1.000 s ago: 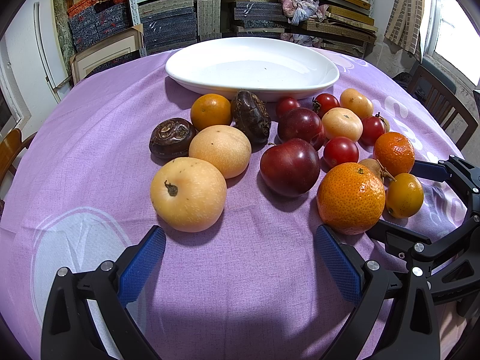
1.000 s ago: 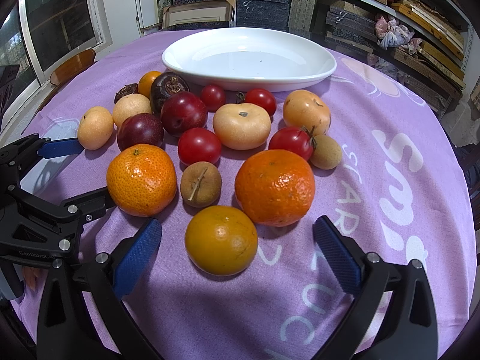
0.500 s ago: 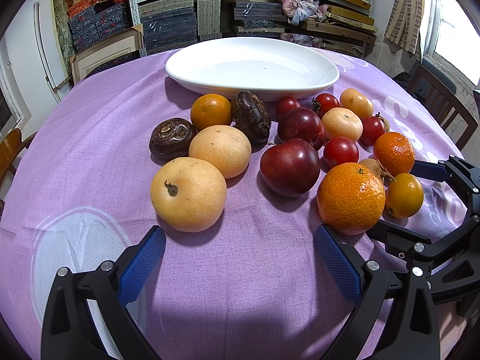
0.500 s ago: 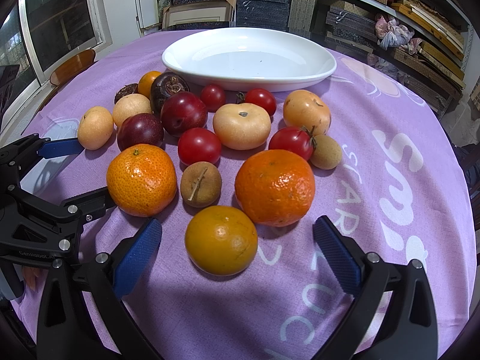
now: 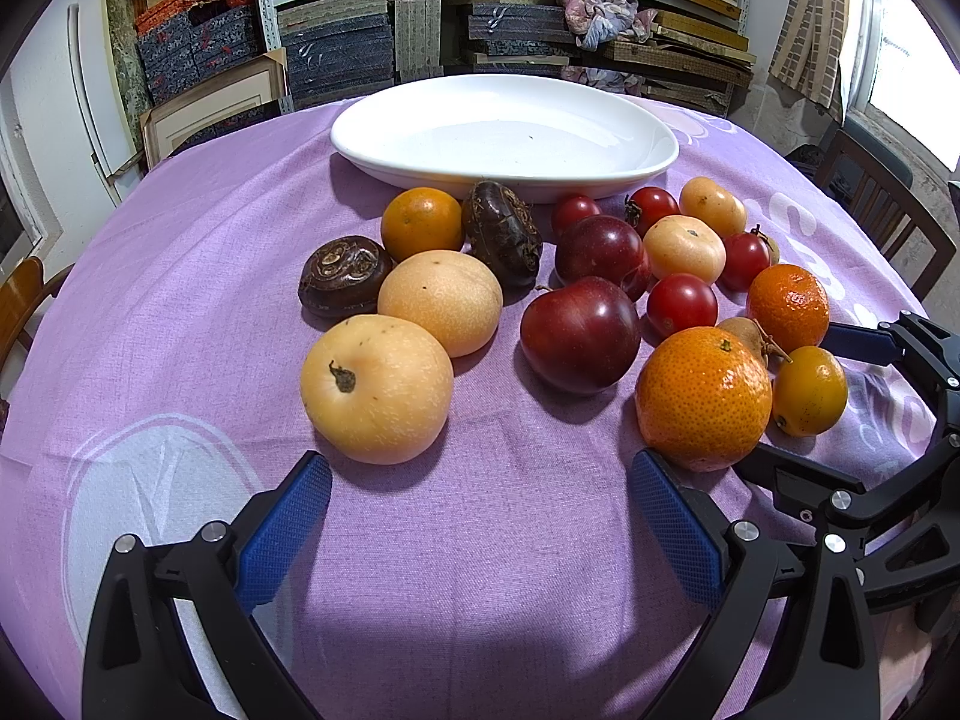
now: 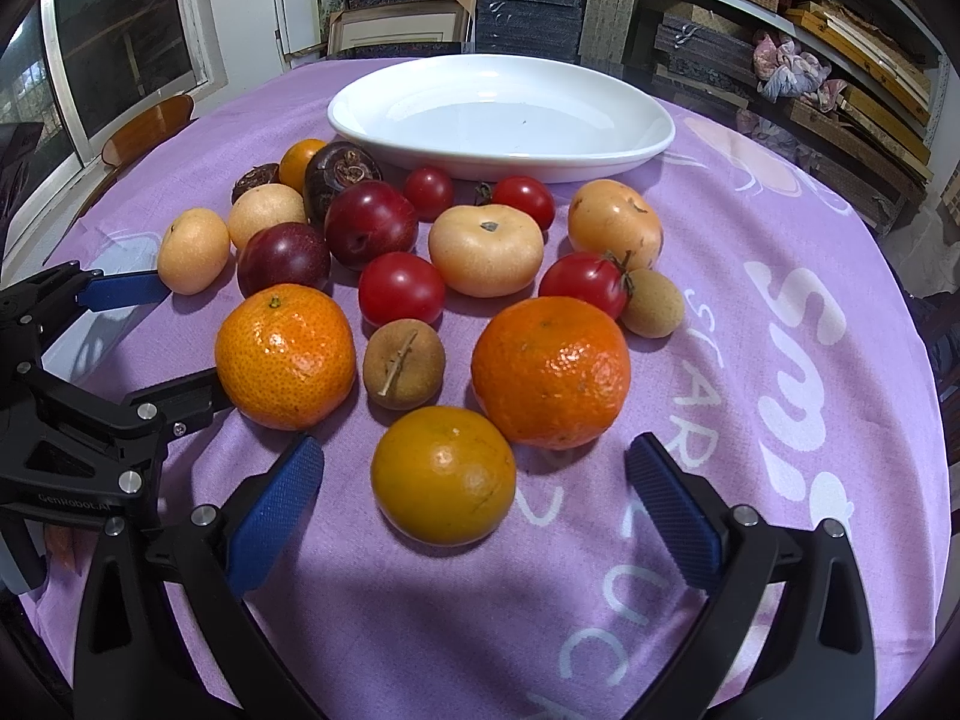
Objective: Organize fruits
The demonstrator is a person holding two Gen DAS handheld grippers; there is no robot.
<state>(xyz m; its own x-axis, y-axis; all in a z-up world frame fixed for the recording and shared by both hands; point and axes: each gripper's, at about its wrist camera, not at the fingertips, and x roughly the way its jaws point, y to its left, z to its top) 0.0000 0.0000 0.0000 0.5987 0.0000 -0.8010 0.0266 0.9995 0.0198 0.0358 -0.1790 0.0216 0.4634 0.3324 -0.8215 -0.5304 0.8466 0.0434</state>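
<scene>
Both grippers wide and empty, all fruit on the surface, dish bare

The right gripper (image 6: 474, 480) has its jaws spread wide with the small yellow-orange citrus (image 6: 443, 475) lying between its fingertips, dead ahead and closest of all; I judge this the likeliest first pick. The left gripper (image 5: 480, 507), equally wide and holding nothing, faces a pale pear (image 5: 376, 388) just ahead and to its left. The white dish (image 6: 651, 138) sits beyond the fruit cluster, straight ahead of both, on the purple-clothed surface (image 6: 780, 420).

White plate (image 5: 504, 132) (plain), purple tablecloth (image 5: 180, 300).
</scene>
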